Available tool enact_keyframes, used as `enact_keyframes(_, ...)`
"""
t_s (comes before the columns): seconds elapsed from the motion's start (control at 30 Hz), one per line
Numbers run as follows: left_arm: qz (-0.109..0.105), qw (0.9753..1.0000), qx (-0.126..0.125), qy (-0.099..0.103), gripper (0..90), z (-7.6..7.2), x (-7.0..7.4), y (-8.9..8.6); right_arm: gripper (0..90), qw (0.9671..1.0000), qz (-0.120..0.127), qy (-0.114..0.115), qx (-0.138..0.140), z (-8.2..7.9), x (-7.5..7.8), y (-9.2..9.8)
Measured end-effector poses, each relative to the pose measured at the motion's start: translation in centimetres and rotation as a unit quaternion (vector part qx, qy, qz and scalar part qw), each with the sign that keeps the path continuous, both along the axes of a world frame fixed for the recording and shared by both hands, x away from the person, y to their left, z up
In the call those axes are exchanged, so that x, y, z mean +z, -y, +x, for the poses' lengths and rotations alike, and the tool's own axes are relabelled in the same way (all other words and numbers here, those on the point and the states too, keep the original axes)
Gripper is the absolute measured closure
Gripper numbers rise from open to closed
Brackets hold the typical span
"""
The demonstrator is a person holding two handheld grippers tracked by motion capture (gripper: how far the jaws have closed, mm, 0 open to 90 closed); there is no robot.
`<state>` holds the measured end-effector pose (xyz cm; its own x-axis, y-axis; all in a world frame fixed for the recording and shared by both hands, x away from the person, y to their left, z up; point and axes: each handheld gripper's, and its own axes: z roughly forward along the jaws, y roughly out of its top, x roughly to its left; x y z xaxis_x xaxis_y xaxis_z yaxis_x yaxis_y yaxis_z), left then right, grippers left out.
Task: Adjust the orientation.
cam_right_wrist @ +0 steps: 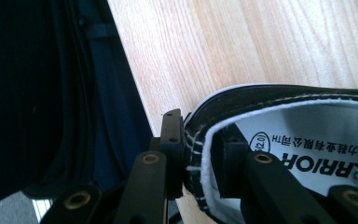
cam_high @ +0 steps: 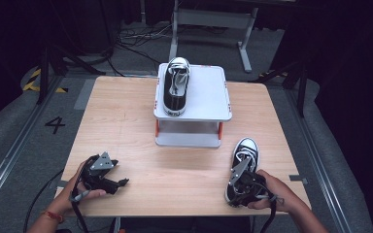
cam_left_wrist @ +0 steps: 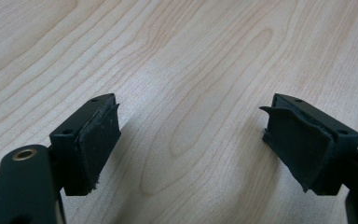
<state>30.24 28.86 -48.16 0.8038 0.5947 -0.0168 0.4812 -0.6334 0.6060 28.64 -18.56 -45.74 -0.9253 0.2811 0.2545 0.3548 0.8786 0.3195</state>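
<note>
A black-and-white sneaker [cam_high: 176, 87] lies on top of a small white two-level rack [cam_high: 209, 104] at the table's far middle. A second matching sneaker [cam_high: 245, 155] rests on the wooden table at the near right, toe pointing away. My right gripper [cam_high: 240, 187] is at its heel; in the right gripper view one jaw is outside and one inside the heel collar of the sneaker [cam_right_wrist: 279, 116], pinching the wall, with my right gripper [cam_right_wrist: 200, 163] shut on it. My left gripper [cam_high: 109, 177] hovers low at the near left, and my left gripper [cam_left_wrist: 191, 140] is open over bare wood.
The wooden table [cam_high: 126, 126] stands on a grey floor with a painted number 4 [cam_high: 55, 124] at the left. A metal desk frame [cam_high: 209, 22] and cables lie behind the table. The table's near edge runs just below both hands.
</note>
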Motion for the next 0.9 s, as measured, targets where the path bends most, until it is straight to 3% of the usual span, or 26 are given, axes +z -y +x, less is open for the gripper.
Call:
enact_keyframes(0.2, 0.0, 1.0, -0.003, 0.0, 17.8, 0.0, 0.0, 0.0, 79.0, 0.9996, -0.02, 0.003, 0.017, 0.1, 0.4, 0.3)
enact_keyframes(0.47, -0.001, 1.0, -0.006, -0.001, 17.8, 0.1, 0.0, 0.0, 80.4, 0.9977, -0.049, 0.041, 0.02, 0.3, 0.9, 1.2)
enact_keyframes(0.57, 0.0, 1.0, -0.006, -0.001, 17.8, 0.1, 0.0, 0.0, 80.5, 0.9974, -0.052, 0.041, 0.028, 0.4, 0.8, 1.3)
enact_keyframes(0.6, 0.0, 1.0, -0.006, -0.001, 17.8, 0.1, 0.0, 0.0, 80.5, 0.9986, -0.04, 0.031, 0.012, 0.4, 1.1, 1.5)
enact_keyframes(0.7, 0.0, 1.0, -0.007, -0.001, 17.9, 0.1, 0.0, 0.0, 80.6, 0.9989, -0.034, 0.029, 0.013, 0.5, 1.2, 1.8)
enact_keyframes(0.9, 0.0, 1.0, -0.007, -0.001, 17.9, 0.1, 0.0, 0.0, 80.5, 0.9986, -0.041, 0.028, 0.019, 0.6, 1.3, 1.8)
